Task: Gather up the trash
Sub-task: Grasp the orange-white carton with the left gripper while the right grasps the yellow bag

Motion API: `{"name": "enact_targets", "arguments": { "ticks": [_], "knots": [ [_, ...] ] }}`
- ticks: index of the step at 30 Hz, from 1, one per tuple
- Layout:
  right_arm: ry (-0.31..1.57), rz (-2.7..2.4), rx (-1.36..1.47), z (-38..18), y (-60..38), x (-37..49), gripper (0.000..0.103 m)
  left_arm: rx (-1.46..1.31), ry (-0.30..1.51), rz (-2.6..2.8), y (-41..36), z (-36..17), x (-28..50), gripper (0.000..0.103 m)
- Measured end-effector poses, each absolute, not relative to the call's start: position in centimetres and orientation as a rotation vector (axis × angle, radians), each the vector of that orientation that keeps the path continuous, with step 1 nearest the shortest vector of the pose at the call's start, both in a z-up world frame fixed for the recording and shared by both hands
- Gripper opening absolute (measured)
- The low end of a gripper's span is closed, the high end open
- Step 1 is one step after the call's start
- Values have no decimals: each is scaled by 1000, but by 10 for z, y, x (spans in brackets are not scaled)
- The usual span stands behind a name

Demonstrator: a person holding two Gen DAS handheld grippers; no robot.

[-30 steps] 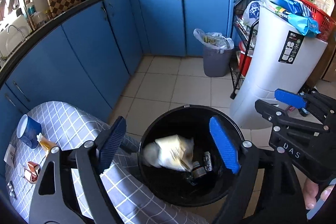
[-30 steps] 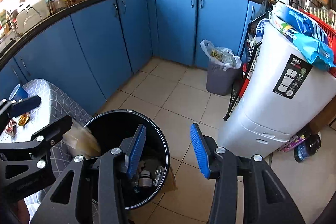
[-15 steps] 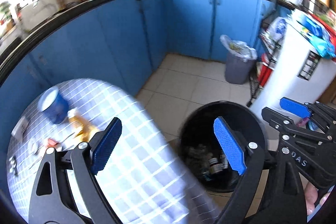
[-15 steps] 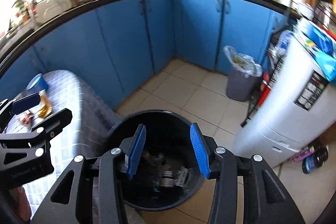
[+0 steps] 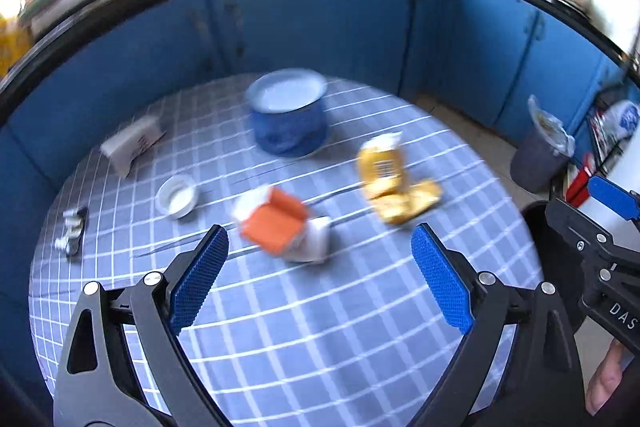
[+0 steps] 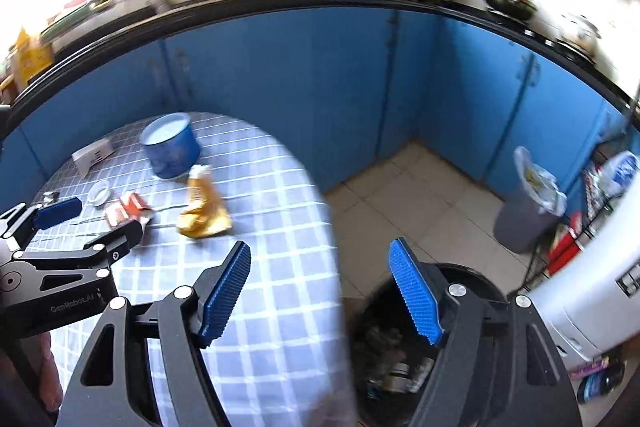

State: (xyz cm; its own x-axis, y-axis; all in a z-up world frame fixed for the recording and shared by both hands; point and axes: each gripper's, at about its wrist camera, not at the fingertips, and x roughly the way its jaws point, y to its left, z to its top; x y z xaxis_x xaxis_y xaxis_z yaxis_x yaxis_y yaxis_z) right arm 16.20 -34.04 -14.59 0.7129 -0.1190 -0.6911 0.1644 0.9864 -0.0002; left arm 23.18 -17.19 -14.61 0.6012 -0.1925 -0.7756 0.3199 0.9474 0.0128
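Note:
My left gripper (image 5: pixel 320 277) is open and empty above the checked table (image 5: pixel 280 327). Just beyond its fingertips lies an orange and white carton (image 5: pixel 276 227). A crumpled yellow wrapper (image 5: pixel 394 183) lies farther right. A small white cap (image 5: pixel 177 195) and a white box (image 5: pixel 132 143) lie to the left. My right gripper (image 6: pixel 320 295) is open and empty, over the table's right edge beside the black trash bin (image 6: pixel 400 355), which holds trash. The carton (image 6: pixel 128 211) and the wrapper (image 6: pixel 204 211) also show in the right wrist view.
A blue tub (image 5: pixel 286 115) stands at the back of the table. Small metal bits (image 5: pixel 72 231) lie at its left edge. Blue cabinets (image 6: pixel 320 87) run behind. A grey lined bin (image 6: pixel 524 211) and a white appliance (image 6: pixel 592 287) stand on the right.
Both grippers swung left, from over the black bin to the table. The left one now faces the carton and wrapper. Both stay open and empty.

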Motion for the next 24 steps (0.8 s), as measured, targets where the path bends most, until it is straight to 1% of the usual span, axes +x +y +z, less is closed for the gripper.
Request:
{"name": "enact_targets", "arguments": {
  "ticks": [6, 20, 23, 24],
  "knots": [
    [797, -126, 21, -161, -306, 202, 70, 104, 919, -293, -144, -160, 255, 92],
    [891, -43, 36, -189, -286, 266, 70, 45, 971, -256, -125, -178, 290, 91],
    [907, -23, 38, -194, -281, 274, 70, 34, 981, -254, -121, -180, 292, 90],
    [912, -15, 39, -196, -280, 276, 70, 32, 982, -252, -120, -180, 292, 88]
  ]
}}
